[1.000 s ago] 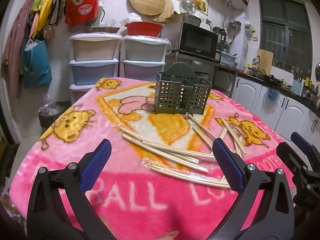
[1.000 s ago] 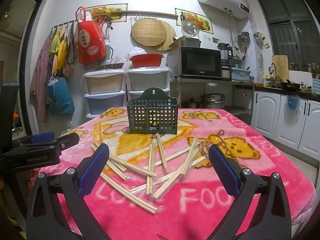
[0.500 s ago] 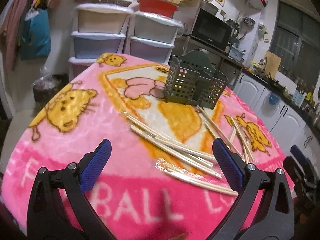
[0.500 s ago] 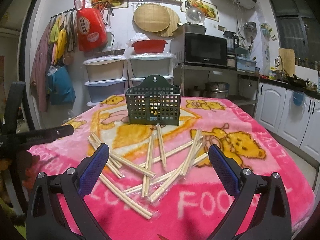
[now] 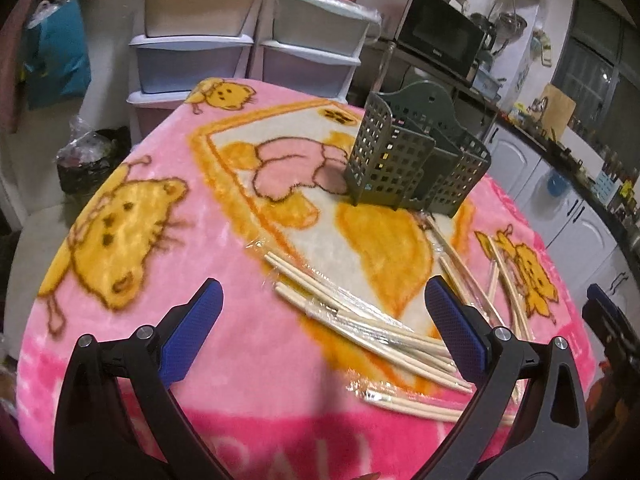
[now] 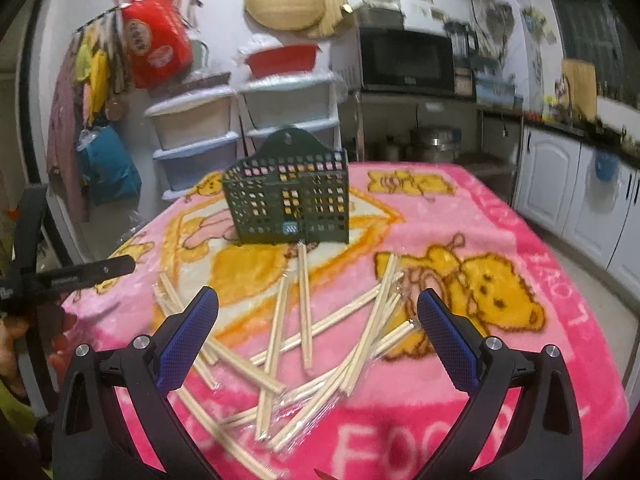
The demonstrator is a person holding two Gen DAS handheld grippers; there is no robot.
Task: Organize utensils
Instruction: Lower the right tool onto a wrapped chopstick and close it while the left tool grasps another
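Several pale wooden chopsticks (image 5: 360, 324) in clear plastic wrap lie scattered on the pink cartoon blanket (image 5: 168, 184); the right wrist view shows them as chopsticks (image 6: 304, 320) fanned out in front of me. Behind them stands a dark green perforated utensil holder (image 5: 412, 164), also seen as the holder (image 6: 292, 208) with nothing visible inside. My left gripper (image 5: 322, 328) hovers open just above the nearest chopsticks. My right gripper (image 6: 316, 332) is open over the middle of the pile. Neither holds anything.
Stacked plastic drawers (image 5: 248, 36) and a microwave (image 5: 440, 36) stand behind the table. White cabinets (image 6: 580, 196) run along the right. The left gripper's arm (image 6: 68, 276) reaches in from the left edge of the right wrist view. Bags hang on the wall (image 6: 156, 44).
Both grippers have moved forward and tilted down toward the chopsticks, so the pile and the holder look nearer. Both stay open. The chopsticks have not moved.
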